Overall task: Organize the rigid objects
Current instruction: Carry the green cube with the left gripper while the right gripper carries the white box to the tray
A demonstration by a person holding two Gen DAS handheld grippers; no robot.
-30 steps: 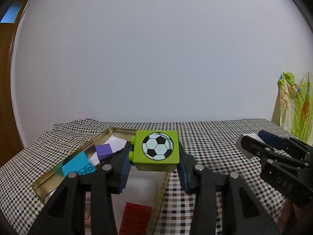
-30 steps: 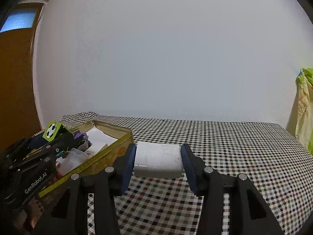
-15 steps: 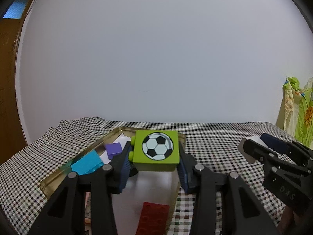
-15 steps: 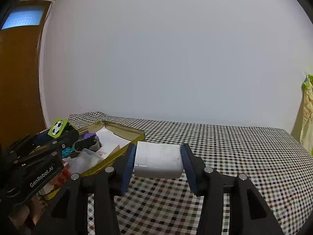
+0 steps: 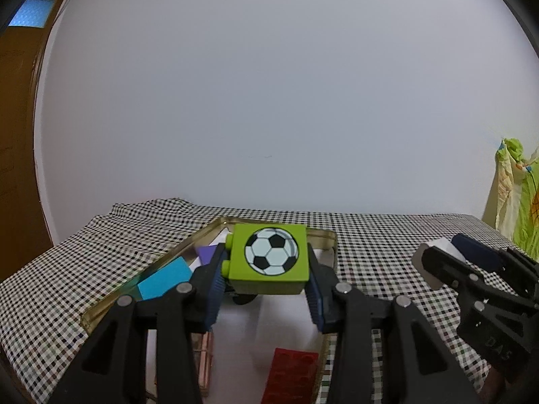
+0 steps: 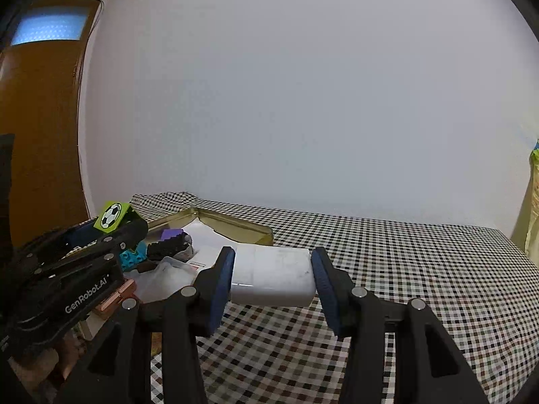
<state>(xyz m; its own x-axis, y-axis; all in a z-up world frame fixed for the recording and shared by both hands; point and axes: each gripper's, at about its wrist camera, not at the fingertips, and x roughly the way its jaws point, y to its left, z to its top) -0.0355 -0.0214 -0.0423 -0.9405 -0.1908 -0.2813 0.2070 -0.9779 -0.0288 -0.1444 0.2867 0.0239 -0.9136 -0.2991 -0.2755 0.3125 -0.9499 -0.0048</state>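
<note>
My left gripper (image 5: 267, 279) is shut on a green brick with a football print (image 5: 269, 257) and holds it above the gold metal tray (image 5: 323, 235). The brick also shows in the right wrist view (image 6: 113, 214). My right gripper (image 6: 273, 277) is shut on a white rounded block (image 6: 273, 276), held above the checkered cloth just right of the tray (image 6: 235, 225). The right gripper also shows at the right of the left wrist view (image 5: 448, 257).
The tray holds a cyan brick (image 5: 161, 277), a purple brick (image 5: 207, 252), a red brick (image 5: 291, 373), a black object (image 6: 168, 247), white paper and a clear plastic piece (image 6: 161, 276). The checkered tablecloth (image 6: 421, 269) spreads right. A white wall stands behind; a wooden door (image 6: 37, 134) is at left.
Both grippers have moved toward the tray while holding their objects. The tray now lies more directly under the left gripper and nearer the right gripper.
</note>
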